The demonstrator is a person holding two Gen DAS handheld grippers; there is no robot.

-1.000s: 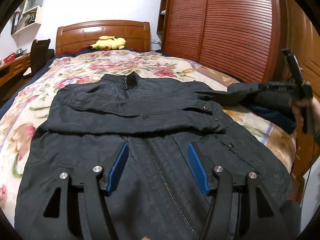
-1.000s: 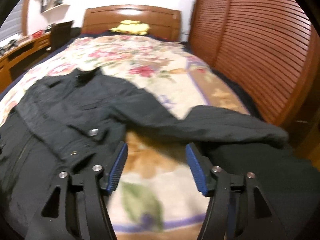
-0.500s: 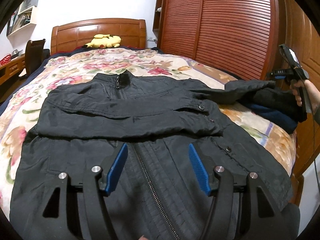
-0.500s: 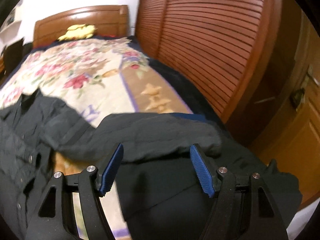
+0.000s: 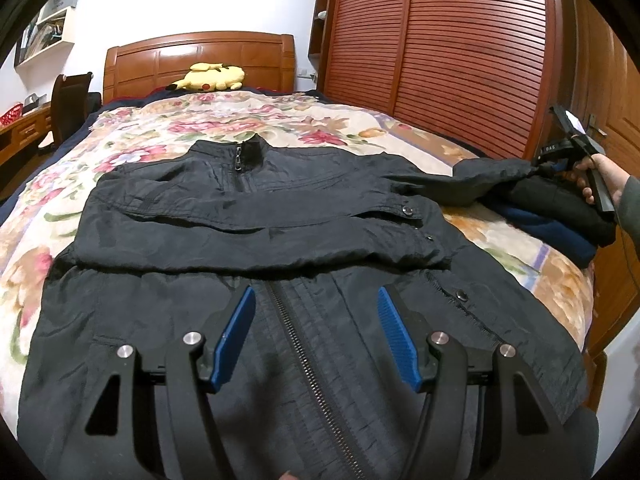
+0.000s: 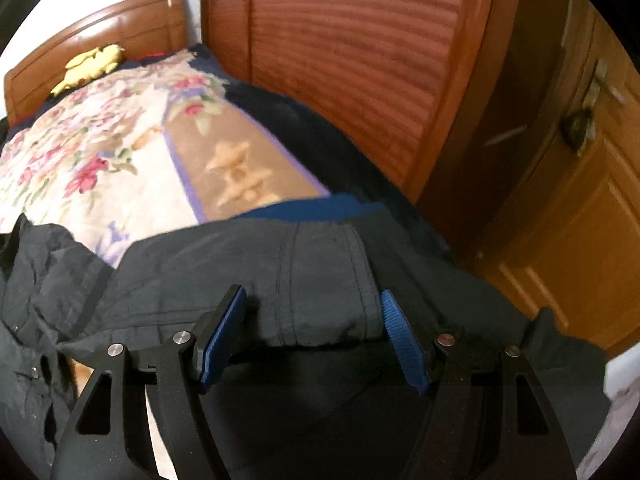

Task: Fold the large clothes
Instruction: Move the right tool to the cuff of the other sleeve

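Observation:
A black zip jacket [image 5: 280,264] lies flat, front up, on the flowered bedspread [image 5: 248,120]. One sleeve is folded across its chest. The other sleeve [image 5: 480,178] stretches out to the right. My left gripper [image 5: 316,320] is open and empty, just above the jacket's lower front by the zip. My right gripper [image 6: 312,320] is open with the cuff end of that sleeve [image 6: 320,280] between its blue pads; it also shows in the left wrist view [image 5: 560,156], held in a hand.
A stack of dark folded clothes [image 5: 560,216] lies at the bed's right edge under the sleeve. A yellow plush toy [image 5: 212,76] sits by the headboard. A slatted wooden wardrobe [image 5: 460,52] and a door [image 6: 580,200] stand to the right.
My right gripper has swung right along the sleeve to its cuff end and now straddles it. My left gripper has shifted slightly left over the jacket.

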